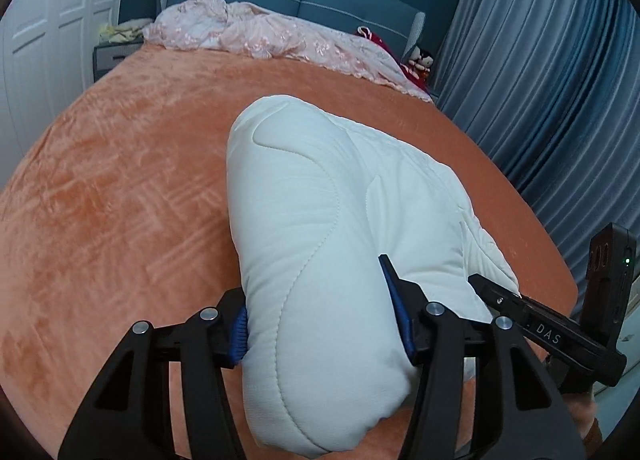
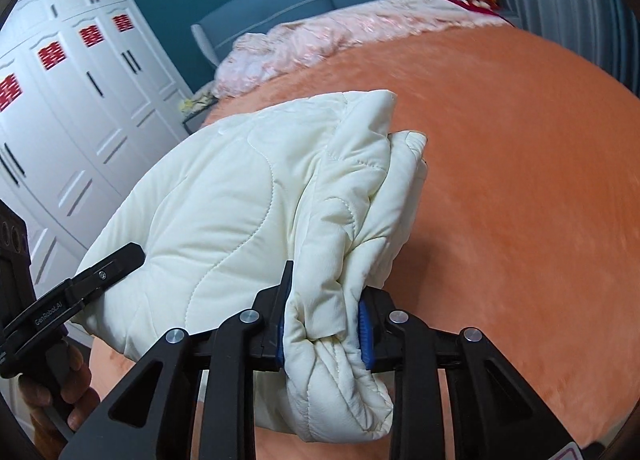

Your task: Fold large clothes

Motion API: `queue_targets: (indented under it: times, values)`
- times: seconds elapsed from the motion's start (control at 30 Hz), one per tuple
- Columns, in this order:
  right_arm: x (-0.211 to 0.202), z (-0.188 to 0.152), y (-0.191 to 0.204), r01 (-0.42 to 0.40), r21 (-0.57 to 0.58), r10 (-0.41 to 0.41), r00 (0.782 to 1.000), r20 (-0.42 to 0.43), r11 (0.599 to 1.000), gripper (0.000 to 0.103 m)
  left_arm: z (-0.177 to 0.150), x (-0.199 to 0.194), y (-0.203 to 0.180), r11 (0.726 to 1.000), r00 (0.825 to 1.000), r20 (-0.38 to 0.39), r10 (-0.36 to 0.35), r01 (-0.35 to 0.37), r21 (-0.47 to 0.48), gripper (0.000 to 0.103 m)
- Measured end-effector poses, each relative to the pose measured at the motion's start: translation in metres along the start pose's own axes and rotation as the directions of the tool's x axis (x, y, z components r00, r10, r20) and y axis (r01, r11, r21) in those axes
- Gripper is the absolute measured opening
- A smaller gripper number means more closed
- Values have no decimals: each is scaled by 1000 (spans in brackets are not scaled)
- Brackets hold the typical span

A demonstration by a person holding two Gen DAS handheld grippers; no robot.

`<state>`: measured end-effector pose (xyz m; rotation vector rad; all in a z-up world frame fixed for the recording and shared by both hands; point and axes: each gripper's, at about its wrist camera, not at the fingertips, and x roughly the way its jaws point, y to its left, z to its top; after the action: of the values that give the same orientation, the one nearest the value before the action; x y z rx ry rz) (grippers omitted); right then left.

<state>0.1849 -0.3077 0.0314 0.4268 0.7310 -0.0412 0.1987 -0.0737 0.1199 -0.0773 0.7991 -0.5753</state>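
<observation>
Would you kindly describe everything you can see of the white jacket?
The jacket is cream-white, padded, with wavy quilted stitching and a smooth, slightly shiny fabric. It is bunched into a thick bundle above the orange bed. The left claw clamps one puffy end between blue pads; the right claw pinches a gathered, wrinkled end. Whether its far part rests on the bed is unclear.

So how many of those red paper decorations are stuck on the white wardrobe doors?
4 show: red decorations and run along the wardrobe doors, one per door, in the right wrist view. More may lie outside the picture.
</observation>
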Motion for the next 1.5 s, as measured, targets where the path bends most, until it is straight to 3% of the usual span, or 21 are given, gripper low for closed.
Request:
queue_targets:
  times: [0.23,0.43,0.63,0.87,1.27,1.37,1.5]
  values:
    - [40,33,64,-36,-110,39,999,27,993,27,26,-4,67,998,997,63,38,-35,-45,53]
    - [79,26,100,-43,-177,41,999,-15,983,27,19,5,120,994,995,73,71,-65,-88,53]
    - [107,8,109,-37,-209,22,997,-75,977,27,-5,24,159,987,997,37,66,-60,-151,53]
    - [130,-17,101,-28,-218,-2,991,-136,976,27,-38,41,178,981,998,21,62,-57,-184,55]
    - [145,-37,98,-15,-199,-22,983,-183,980,32,-62,52,190,976,997,-24,68,-72,-204,60]
    - [145,-38,96,-15,-187,-22,981,-192,982,36,-65,52,191,973,996,-42,79,-87,-214,65]
    - [135,-33,92,-35,-141,6,979,-205,989,46,-61,42,189,963,985,-76,153,-166,-212,73]
